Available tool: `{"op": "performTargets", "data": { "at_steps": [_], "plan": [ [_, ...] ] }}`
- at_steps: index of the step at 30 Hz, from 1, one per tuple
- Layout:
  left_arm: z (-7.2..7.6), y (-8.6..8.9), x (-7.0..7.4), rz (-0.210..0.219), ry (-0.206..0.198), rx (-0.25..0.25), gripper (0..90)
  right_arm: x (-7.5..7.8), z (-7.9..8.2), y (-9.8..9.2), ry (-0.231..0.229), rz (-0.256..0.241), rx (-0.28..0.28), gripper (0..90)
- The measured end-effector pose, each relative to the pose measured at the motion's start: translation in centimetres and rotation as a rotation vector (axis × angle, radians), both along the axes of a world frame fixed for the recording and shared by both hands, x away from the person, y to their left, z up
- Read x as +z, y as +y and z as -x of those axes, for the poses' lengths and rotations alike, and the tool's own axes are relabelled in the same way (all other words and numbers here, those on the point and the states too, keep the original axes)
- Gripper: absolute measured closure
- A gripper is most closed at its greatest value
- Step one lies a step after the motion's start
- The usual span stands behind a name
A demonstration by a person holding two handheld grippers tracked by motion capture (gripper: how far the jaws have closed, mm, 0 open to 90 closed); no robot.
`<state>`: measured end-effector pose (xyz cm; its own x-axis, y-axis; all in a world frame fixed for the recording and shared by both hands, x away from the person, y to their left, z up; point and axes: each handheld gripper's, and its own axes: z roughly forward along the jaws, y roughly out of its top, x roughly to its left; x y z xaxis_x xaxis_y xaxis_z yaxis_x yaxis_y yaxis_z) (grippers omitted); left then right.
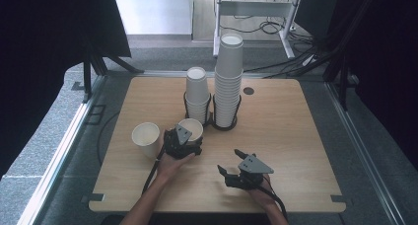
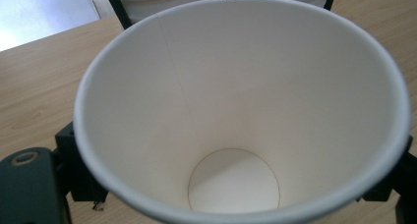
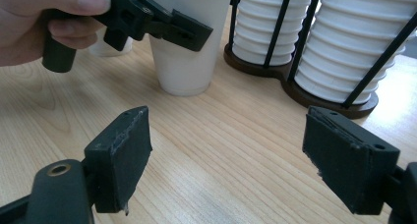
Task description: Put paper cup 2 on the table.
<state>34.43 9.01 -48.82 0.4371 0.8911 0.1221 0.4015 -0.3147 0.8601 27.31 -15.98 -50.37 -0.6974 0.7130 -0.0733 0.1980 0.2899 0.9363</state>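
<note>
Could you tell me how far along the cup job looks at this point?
Done: one cup stands alone on the table. In hand: the left tool grips a second cup standing near the rack. Left: the right tool is open and idle; two stacks remain.

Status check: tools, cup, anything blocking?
Left tool shut on white paper cup, upright on the wooden table. Right tool open, empty. Second white paper cup left; black wire cup rack just behind.

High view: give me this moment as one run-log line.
left gripper: shut on paper cup, standing on table | right gripper: open, empty | second cup: loose | cup stacks: in holder
</note>
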Motion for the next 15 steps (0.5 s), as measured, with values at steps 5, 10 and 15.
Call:
{"op": "performTargets", "data": {
  "at_steps": [5,10,15],
  "plan": [
    [-0.3,0.0,-0.1,0.006,0.000,0.013,10.7,0.2,0.3,0.0,-0.010,-0.005,0.006,18.8],
    [0.1,-0.2,0.2,-0.013,-0.010,0.013,2.6,0.2,0.3,0.0,-0.004,-0.017,0.015,18.9],
    [1.1,-0.2,1.5,-0.020,-0.046,0.028,0.0,0.3,0.6,0.2,-0.019,-0.010,0.027,18.9]
  ]
}}
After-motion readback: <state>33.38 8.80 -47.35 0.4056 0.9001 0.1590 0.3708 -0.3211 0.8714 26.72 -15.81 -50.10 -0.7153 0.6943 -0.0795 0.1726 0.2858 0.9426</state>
